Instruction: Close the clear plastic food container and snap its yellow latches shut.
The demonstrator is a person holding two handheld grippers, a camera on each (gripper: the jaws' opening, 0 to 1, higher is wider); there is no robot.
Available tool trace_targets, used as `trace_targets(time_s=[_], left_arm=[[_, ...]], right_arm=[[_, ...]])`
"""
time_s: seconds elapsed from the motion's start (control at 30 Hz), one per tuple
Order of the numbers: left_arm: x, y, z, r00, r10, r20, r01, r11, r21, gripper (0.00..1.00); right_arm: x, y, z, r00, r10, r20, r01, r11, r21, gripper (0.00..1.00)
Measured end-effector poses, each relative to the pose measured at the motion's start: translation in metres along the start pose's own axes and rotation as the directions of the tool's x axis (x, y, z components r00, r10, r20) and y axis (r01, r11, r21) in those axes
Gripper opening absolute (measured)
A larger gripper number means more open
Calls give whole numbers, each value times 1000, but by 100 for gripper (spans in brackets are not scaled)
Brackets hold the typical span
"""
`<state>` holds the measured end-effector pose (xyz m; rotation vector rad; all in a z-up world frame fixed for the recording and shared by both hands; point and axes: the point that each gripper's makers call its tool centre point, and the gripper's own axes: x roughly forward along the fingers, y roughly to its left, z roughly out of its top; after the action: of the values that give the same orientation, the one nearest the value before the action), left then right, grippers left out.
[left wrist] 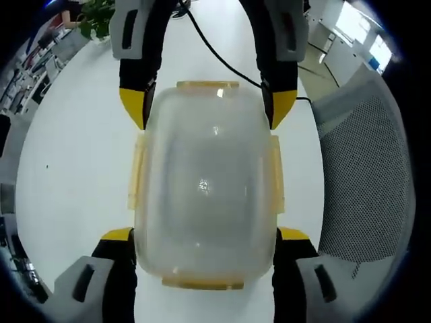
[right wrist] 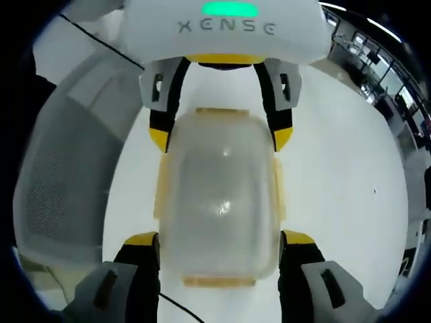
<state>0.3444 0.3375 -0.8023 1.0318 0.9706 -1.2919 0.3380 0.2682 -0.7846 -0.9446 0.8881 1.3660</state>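
Gripping container [left wrist: 205,188] ends: left claw [left wrist: 205,237], right claw [right wrist: 219,241] (both clamped).

The setting is an open-plan office or lab. A grey mesh-backed office chair [left wrist: 363,175] stands beside the round white table [left wrist: 74,168]. A green potted plant [left wrist: 96,17] and rows of ceiling light panels [right wrist: 367,57] are visible beyond.

White counter [left wrist: 74,168] fills middle. Grey mesh chair [left wrist: 367,175] just beside counter edge. Black cable [left wrist: 215,50] trails across counter. Green plant [left wrist: 97,17] at far edge. Bright windows [left wrist: 363,33] beyond chair.
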Motion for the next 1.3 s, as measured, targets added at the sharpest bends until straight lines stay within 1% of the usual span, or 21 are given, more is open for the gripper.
trace_targets(time_s=[0.17, 0.43, 0.6, 0.8, 1.1, 1.3], left_arm=[[0, 0, -2, 1000, -12, -5, 12, 999, 34, 83], [-1, 0, -3, 1000, -15, -1, 15, 999, 44, 83], [-2, 2, -6, 1000, -17, 0, 17, 998, 53, 83], [-5, 3, -17, 1000, -19, 7, 19, 998, 56, 83], [-10, 5, -34, 1000, -21, 23, 19, 998, 57, 83], [-13, 5, -44, 1000, -25, 12, 24, 997, 72, 83]], right_arm=[[1, 2, 2, 1000, -12, -1, 12, 1000, 29, 72], [1, 3, 3, 1000, -24, 3, 24, 999, 43, 72], [3, 2, 7, 1000, -26, 3, 26, 998, 54, 72], [8, 1, 17, 1000, -29, -5, 29, 998, 56, 72], [15, -2, 34, 999, -38, 9, 38, 997, 68, 72], [20, -1, 44, 999, -44, -4, 44, 996, 81, 72]])
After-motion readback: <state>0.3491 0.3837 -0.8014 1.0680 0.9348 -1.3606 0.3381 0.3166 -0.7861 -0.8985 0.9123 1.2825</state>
